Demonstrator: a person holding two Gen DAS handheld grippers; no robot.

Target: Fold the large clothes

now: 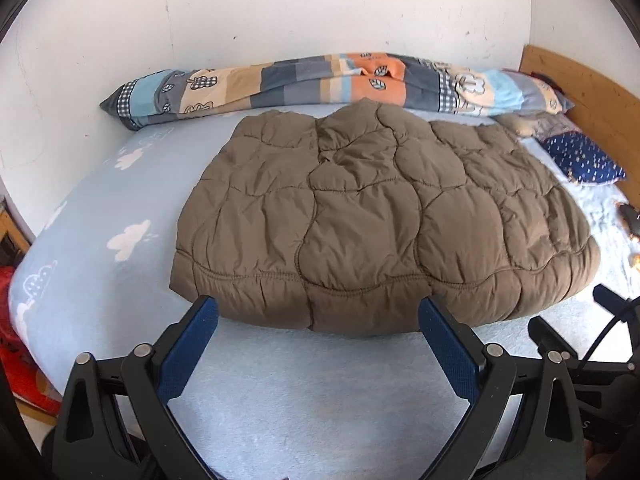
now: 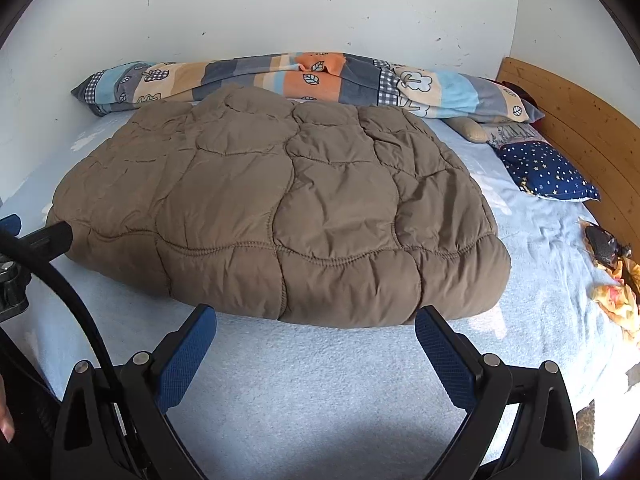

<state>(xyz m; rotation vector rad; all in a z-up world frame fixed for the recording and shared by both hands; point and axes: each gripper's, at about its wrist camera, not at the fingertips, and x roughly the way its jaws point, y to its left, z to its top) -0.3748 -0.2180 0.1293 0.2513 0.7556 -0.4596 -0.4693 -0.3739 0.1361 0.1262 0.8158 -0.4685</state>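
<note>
Folded into a thick, rounded bundle: brown quilted jacket (image 1: 360,216), lying in the middle of the bed (image 1: 120,184), on the light blue sheet with white cloud prints. Near hem of the jacket close to the near edge of the bed, just beyond both pairs of fingertips; far side nearly touching the rolled patchwork blanket (image 1: 320,80).

Along the far edge of the bed, against the white wall (image 1: 280,8): that patchwork blanket, in orange, grey, beige and light blue blocks. Toward the right edge, near the wooden headboard (image 2: 580,128): dark blue pillow with small stars (image 2: 548,172). Further to the near right: a yellow-orange crumpled cloth (image 2: 616,292) with something dark on it, too unclear to name.

Left gripper (image 1: 318,316): jaws wide apart, blue pads empty, hovering above the sheet just in front of the jacket hem, not touching it. Right gripper (image 2: 316,320): also spread wide, nothing between the pads, placed before the right part of the hem, apart from the fabric.

Seen at the left border of the right wrist view: a black cable (image 2: 80,300) and part of the other gripper. At the bottom left corner there: a fingertip of the person (image 2: 6,424).
</note>
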